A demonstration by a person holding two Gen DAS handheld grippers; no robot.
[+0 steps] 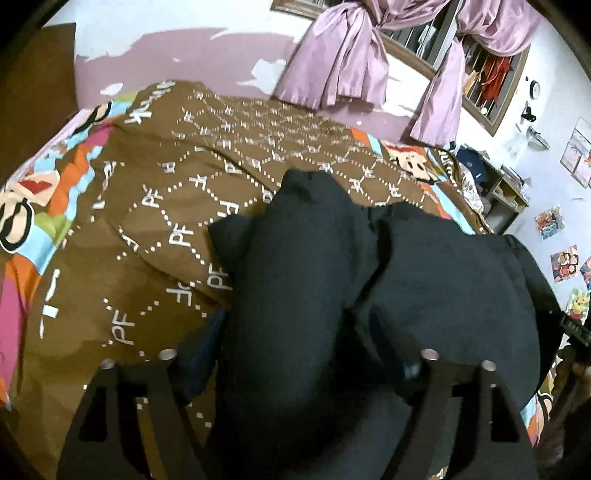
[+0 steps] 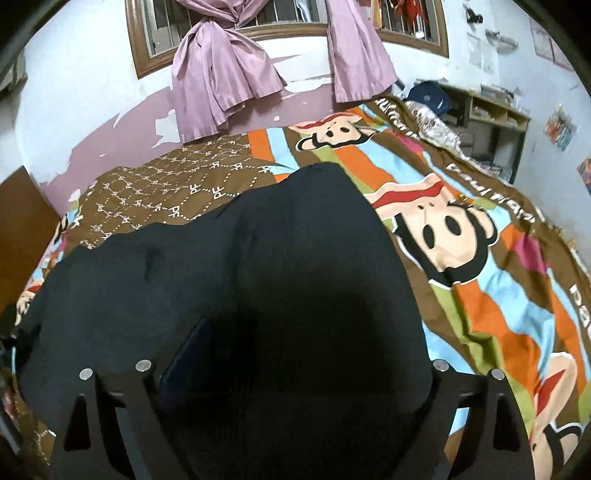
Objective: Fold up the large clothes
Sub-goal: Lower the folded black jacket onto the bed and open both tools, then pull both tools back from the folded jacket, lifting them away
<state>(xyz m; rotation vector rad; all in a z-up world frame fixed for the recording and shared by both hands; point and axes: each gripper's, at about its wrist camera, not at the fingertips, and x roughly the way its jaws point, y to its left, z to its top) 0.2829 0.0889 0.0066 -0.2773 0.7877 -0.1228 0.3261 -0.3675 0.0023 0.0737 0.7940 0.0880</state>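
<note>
A large dark garment [image 1: 424, 266] lies in bulky folds on the bed, over the brown and striped cartoon bedspread [image 1: 147, 206]. My left gripper [image 1: 299, 354] stands open over the garment's near end; a ridge of cloth runs between the wide-apart fingers, and the pads do not press it. In the right wrist view the same garment [image 2: 277, 258] fills the middle as a broad mound. My right gripper [image 2: 295, 365] is open too, its fingers far apart on either side of the cloth. The garment's near edge is hidden below both views.
Knotted pink curtains [image 2: 221, 81] hang from a barred window [image 2: 155, 33] on the wall behind the bed. A shelf unit [image 2: 491, 114] with a blue bag stands at the far right. A brown wooden panel [image 2: 26, 221] borders the bed's left side.
</note>
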